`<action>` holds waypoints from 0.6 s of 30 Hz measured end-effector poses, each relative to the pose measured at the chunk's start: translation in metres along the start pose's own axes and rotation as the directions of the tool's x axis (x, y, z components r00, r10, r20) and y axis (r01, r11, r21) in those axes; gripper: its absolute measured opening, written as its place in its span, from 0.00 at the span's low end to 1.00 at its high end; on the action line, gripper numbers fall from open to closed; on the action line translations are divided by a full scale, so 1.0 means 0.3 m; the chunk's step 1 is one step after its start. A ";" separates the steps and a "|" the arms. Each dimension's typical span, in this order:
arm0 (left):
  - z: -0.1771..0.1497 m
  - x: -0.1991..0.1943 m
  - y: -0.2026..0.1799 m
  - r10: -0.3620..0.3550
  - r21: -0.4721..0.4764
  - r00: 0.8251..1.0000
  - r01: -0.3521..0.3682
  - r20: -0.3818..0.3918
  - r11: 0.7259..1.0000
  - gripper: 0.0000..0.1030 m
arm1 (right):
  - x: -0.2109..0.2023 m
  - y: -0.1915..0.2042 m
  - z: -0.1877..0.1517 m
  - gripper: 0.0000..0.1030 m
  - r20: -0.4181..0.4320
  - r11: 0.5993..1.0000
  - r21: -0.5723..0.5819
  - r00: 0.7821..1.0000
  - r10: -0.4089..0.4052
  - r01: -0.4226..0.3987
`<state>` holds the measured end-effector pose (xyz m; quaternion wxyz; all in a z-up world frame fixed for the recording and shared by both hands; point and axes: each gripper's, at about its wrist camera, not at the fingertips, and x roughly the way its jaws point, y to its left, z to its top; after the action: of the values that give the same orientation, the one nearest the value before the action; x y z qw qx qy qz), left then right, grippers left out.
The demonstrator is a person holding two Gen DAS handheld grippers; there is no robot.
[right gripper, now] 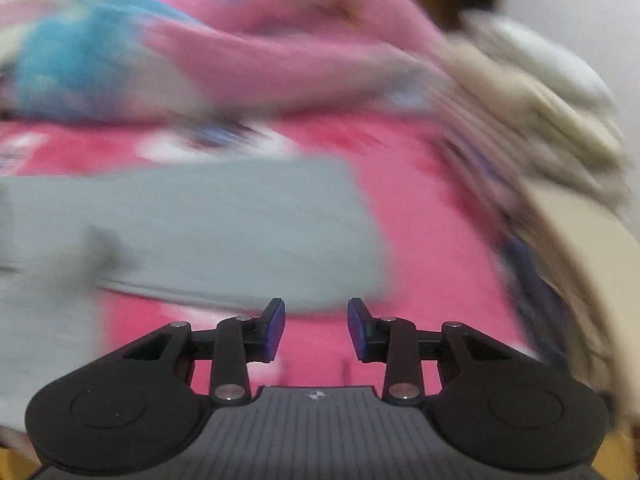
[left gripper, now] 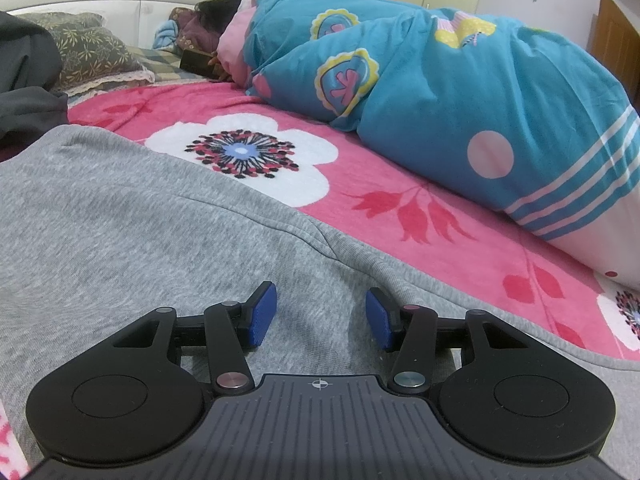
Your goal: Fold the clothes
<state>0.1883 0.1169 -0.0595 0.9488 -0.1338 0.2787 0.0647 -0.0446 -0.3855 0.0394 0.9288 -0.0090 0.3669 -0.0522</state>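
A grey garment [left gripper: 132, 216] lies spread across a pink floral blanket [left gripper: 360, 184] on a bed, its hemmed edge running diagonally toward the lower right of the left wrist view. The left claw [left gripper: 321, 317] hangs low over the grey cloth with its blue pads [left gripper: 263, 316] spread apart — nothing is pinched between them. Beyond the garment, a person lies under a teal quilt [left gripper: 440, 92] patterned with yellow and pink shapes, dark hair showing near patterned pillows [left gripper: 88, 52] at the head of the bed. The right wrist view is heavily blurred: the right claw [right gripper: 316, 328] is held over the pink blanket, jaws parted and empty, with the grey garment [right gripper: 224, 224] ahead and to its left — and a pale, beige heap of fabric [right gripper: 552, 128] at the right.
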 end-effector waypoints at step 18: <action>-0.001 0.008 -0.006 0.012 0.015 1.000 -0.012 -0.001 1.000 0.48 | -0.144 0.892 -0.217 0.65 -0.069 0.576 -0.704 0.847 0.526 -0.416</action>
<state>0.1907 0.1153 -0.0607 0.9492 -0.1253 0.2806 0.0683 -0.0962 -0.1135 0.0065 0.8592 -0.2630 0.2781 0.3394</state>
